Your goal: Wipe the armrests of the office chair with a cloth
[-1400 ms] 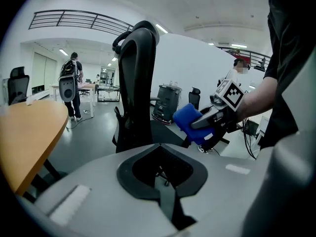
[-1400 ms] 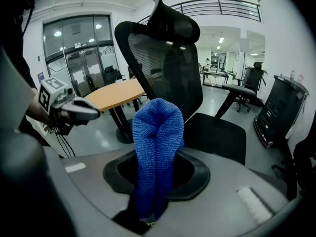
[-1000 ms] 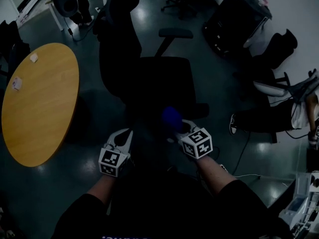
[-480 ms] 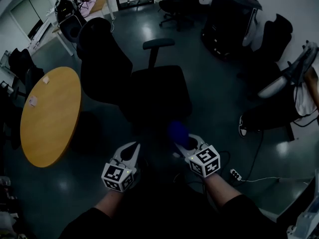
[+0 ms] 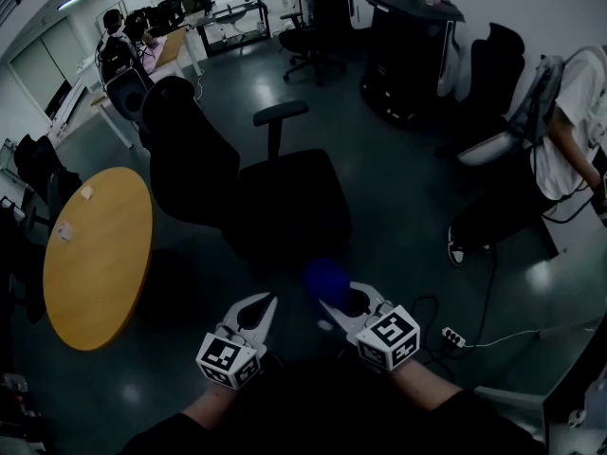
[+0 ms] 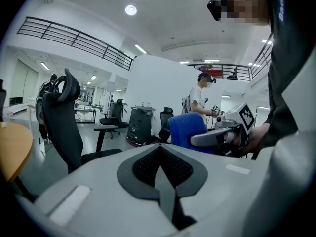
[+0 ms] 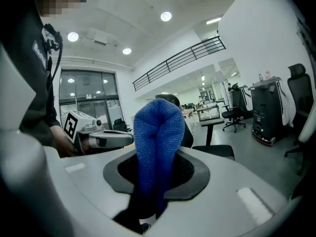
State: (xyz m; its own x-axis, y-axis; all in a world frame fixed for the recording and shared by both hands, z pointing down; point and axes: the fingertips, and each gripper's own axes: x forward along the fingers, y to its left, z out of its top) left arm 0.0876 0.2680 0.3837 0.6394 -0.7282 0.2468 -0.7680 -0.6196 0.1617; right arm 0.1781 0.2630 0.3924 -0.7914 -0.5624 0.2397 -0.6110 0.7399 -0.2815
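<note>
The blue cloth (image 7: 158, 142) is being clamped, folded, in the right gripper (image 5: 338, 305), near the person and short of the office chair (image 5: 285, 207), presumably for carrying to its far armrest (image 5: 281, 112), while the left gripper (image 5: 260, 311) is hanging alongside, jaws together and empty.

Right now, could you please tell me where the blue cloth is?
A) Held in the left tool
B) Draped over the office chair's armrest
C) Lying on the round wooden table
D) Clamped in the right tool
D: the right gripper view shows the blue cloth pinched between the jaws of the right tool, while the left tool is shut with nothing in it.
</note>
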